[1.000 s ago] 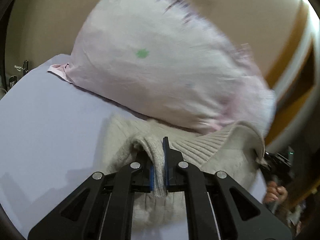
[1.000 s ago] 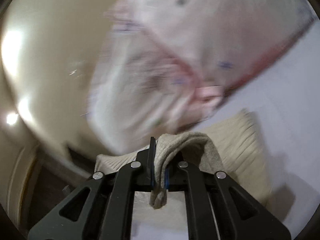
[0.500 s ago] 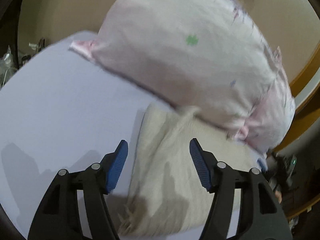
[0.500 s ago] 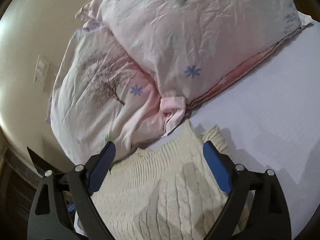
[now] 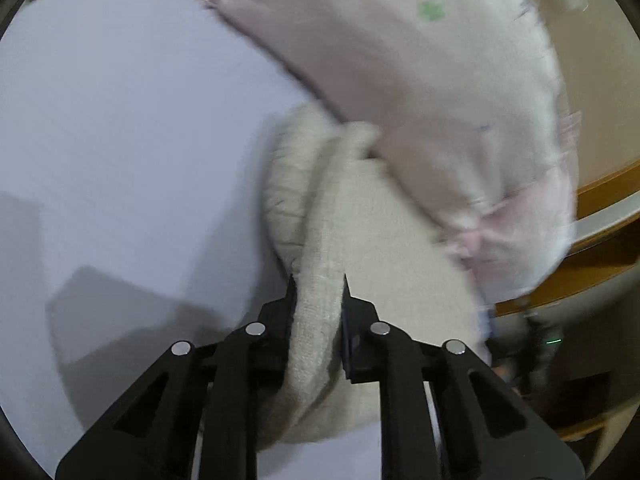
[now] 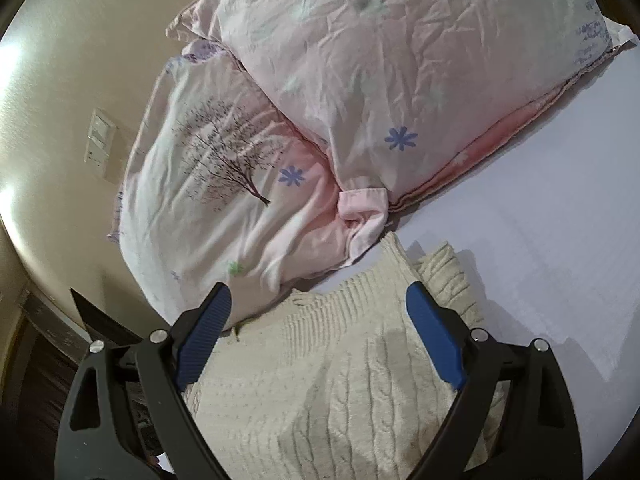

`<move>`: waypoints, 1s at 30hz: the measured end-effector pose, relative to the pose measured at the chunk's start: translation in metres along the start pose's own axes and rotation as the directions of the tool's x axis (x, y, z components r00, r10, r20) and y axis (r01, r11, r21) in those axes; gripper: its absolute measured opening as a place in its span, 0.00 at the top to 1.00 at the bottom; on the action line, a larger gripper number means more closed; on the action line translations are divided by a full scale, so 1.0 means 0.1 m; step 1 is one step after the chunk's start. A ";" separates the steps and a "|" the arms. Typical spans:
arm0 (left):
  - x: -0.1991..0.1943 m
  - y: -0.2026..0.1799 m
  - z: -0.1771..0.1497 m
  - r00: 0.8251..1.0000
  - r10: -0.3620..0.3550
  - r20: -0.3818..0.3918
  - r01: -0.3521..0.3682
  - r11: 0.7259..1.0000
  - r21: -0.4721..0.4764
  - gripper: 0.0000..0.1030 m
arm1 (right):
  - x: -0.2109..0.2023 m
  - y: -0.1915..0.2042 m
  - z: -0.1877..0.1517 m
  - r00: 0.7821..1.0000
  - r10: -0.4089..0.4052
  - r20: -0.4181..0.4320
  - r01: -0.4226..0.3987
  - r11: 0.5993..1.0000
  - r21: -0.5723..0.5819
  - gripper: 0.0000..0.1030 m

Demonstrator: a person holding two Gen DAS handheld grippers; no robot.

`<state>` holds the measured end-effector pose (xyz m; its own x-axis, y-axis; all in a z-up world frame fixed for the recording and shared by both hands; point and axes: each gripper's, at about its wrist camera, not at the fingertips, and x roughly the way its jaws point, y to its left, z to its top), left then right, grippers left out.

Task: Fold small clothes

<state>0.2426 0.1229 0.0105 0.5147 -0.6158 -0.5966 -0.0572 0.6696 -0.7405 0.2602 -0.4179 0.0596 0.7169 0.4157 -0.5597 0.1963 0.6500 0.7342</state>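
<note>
A cream cable-knit sweater (image 6: 332, 392) lies on the lavender bed sheet (image 6: 540, 240), next to the pillows. My left gripper (image 5: 318, 296) is shut on a thick fold of the sweater (image 5: 320, 240) at its left side and holds that edge lifted off the sheet. My right gripper (image 6: 318, 308) is open and empty, its blue pads (image 6: 434, 340) spread wide just above the sweater's ribbed upper part.
Two pink floral pillows (image 6: 380, 80) lean against the beige wall directly behind the sweater, and they also show in the left wrist view (image 5: 420, 92). A wooden bed frame (image 5: 600, 216) runs at the right. The lavender sheet (image 5: 120, 140) stretches to the left.
My left gripper was open above the sweater half a second ago and has now shut on its left edge. My right gripper let go of the sweater a second ago and stays open.
</note>
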 end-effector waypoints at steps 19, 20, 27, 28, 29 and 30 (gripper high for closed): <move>1.29 -2.44 -0.86 0.873 -0.424 -0.242 0.482 0.829 0.283 0.74 | -0.53 -0.52 0.48 0.997 0.051 -0.066 -0.046 0.997 0.066 0.04; 1.13 -2.31 -0.77 0.916 -0.364 -0.168 0.400 0.864 0.306 0.69 | -0.43 -0.49 0.46 0.990 0.046 -0.135 -0.038 0.998 0.056 0.04; 1.23 -1.61 -0.75 0.987 -0.006 -0.161 0.053 0.955 0.292 0.52 | 0.11 -0.33 0.16 0.914 -0.139 -0.382 0.116 0.990 -0.081 0.10; 1.25 -1.58 -0.78 0.989 -0.011 -0.148 0.053 0.958 0.283 0.47 | 0.13 -0.34 0.14 0.909 -0.147 -0.390 0.124 0.989 -0.083 0.11; 1.23 -1.59 -0.78 0.990 -0.011 -0.138 0.049 0.958 0.282 0.45 | 0.15 -0.35 0.12 0.905 -0.163 -0.392 0.138 0.986 -0.090 0.13; 1.21 -1.60 -0.78 0.991 -0.012 -0.130 0.048 0.958 0.282 0.44 | 0.14 -0.35 0.10 0.904 -0.174 -0.390 0.147 0.984 -0.098 0.15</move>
<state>0.2470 -0.0911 0.0321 0.3999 -0.6723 -0.6230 0.2113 0.7290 -0.6511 0.2702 -0.4410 0.0295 0.3535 0.5105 -0.7839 0.2333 0.7634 0.6024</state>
